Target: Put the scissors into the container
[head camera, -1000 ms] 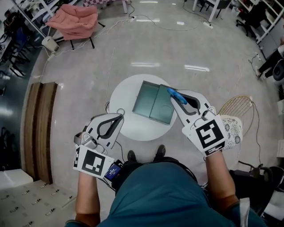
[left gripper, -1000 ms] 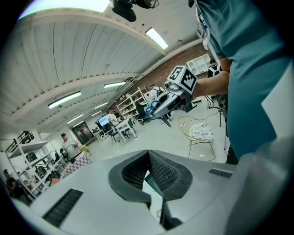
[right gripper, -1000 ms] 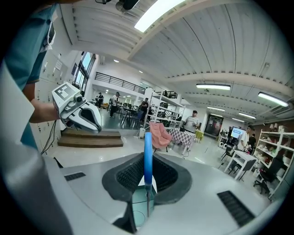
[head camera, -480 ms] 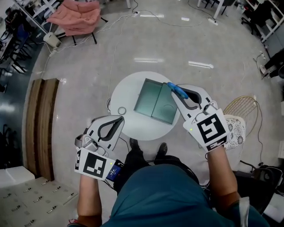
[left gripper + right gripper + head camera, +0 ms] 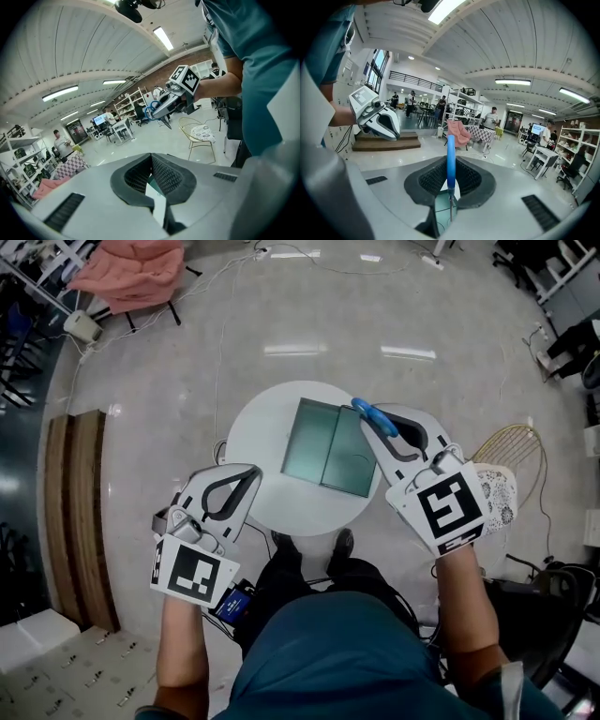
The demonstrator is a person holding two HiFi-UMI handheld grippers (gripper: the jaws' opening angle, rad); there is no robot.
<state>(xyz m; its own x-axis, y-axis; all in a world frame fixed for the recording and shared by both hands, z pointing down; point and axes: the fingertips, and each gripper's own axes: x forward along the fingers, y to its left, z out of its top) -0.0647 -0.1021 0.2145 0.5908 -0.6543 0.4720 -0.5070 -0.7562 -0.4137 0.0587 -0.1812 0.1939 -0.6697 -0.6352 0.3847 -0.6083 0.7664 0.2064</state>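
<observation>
The blue-handled scissors (image 5: 374, 417) are clamped in my right gripper (image 5: 368, 424), over the far right corner of the teal container (image 5: 328, 448) on the round white table (image 5: 272, 493). In the right gripper view the scissors (image 5: 450, 159) stand upright between the pads, blades pointing down, with the container (image 5: 440, 206) showing below. My left gripper (image 5: 251, 474) hovers at the table's near left edge, shut with nothing in it. In the left gripper view its jaws (image 5: 151, 157) meet, and the right gripper (image 5: 164, 104) with the scissors is seen ahead.
A gold wire chair with a patterned cushion (image 5: 497, 486) stands right of the table. A wooden bench (image 5: 75, 512) lies at the left and a pink chair (image 5: 127, 266) at the far left. Cables run across the floor. The person's feet (image 5: 307, 544) are under the table.
The head view has shifted a little. My right gripper keeps the scissors at the container's far right corner, and the left gripper stays by the table's near edge.
</observation>
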